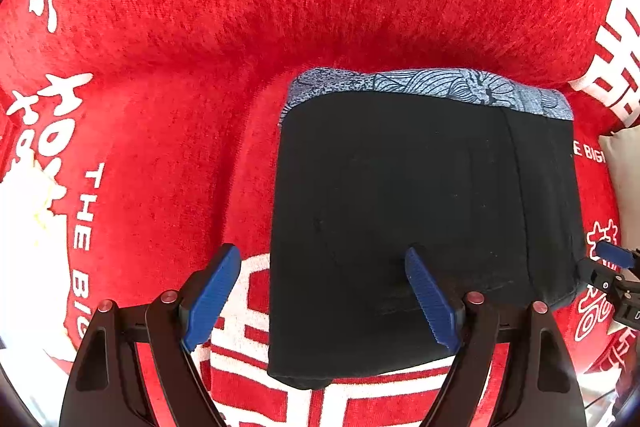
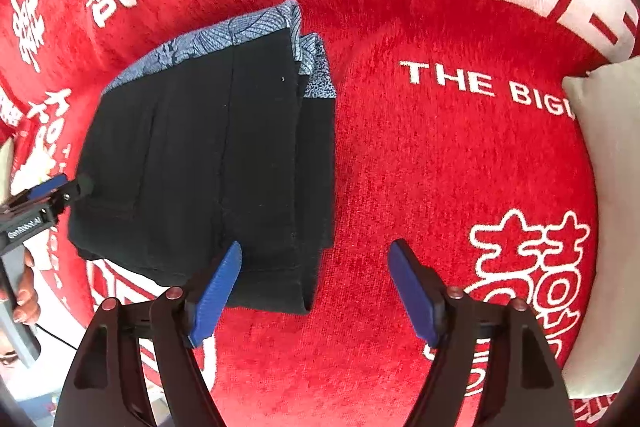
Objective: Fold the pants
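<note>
The black pants point(image 1: 420, 219) lie folded into a compact rectangle on the red cloth, with a blue patterned waistband point(image 1: 432, 87) along the far edge. My left gripper point(image 1: 324, 295) is open and empty, hovering over the near left edge of the fold. In the right wrist view the pants point(image 2: 208, 163) lie left of centre, blue band point(image 2: 244, 31) at the top. My right gripper point(image 2: 316, 287) is open and empty, over the fold's near right corner. The left gripper point(image 2: 66, 187) shows at the pants' left edge; the right gripper's fingertips point(image 1: 612, 255) show at the right in the left wrist view.
A red cloth point(image 2: 440, 155) with white characters and "THE BIG" lettering covers the surface. A pale cushion point(image 2: 608, 163) lies at the right edge and also shows in the left wrist view point(image 1: 624, 163). A hand point(image 2: 24, 291) holds the left gripper's handle.
</note>
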`<state>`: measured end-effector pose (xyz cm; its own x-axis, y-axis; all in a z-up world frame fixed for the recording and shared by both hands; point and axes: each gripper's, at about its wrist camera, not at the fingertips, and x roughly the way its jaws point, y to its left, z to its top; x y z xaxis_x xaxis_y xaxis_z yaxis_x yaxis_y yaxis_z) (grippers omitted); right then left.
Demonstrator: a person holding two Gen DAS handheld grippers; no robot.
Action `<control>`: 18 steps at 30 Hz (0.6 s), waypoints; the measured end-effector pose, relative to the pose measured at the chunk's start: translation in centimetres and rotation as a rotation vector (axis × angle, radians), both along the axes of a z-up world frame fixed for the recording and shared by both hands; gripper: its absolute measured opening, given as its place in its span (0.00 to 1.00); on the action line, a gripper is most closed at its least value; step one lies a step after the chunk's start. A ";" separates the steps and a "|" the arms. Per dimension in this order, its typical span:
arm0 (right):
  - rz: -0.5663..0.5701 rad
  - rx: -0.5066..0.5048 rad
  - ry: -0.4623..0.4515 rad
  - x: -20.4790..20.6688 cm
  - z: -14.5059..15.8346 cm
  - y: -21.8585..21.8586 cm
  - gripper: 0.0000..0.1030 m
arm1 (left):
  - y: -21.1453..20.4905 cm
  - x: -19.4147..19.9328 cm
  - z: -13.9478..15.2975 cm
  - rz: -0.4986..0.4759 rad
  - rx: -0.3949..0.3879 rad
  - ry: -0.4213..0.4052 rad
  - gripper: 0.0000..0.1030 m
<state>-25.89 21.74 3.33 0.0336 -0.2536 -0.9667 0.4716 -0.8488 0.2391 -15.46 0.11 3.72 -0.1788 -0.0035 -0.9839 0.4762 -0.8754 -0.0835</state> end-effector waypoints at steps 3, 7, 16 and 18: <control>-0.065 -0.130 -0.078 -0.5 0.1 1.7 0.78 | -0.8 0.4 0.2 0.006 0.047 0.034 0.83; -0.139 -0.194 -0.122 -1.1 -0.2 3.7 0.79 | -2.2 0.7 0.3 0.020 0.094 0.057 0.83; -0.236 -0.299 -0.184 -2.0 -0.8 5.9 0.79 | -4.6 0.3 -0.2 0.036 0.219 0.068 0.83; -0.243 -0.302 -0.201 -2.2 -1.2 5.9 0.80 | -4.8 0.3 -0.4 0.043 0.222 0.062 0.83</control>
<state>-28.11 27.61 2.18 0.1181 -0.5480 -0.8281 0.1856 -0.8071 0.5605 -15.20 -4.74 3.33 -0.2435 0.2031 -0.9484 0.5005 -0.8113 -0.3022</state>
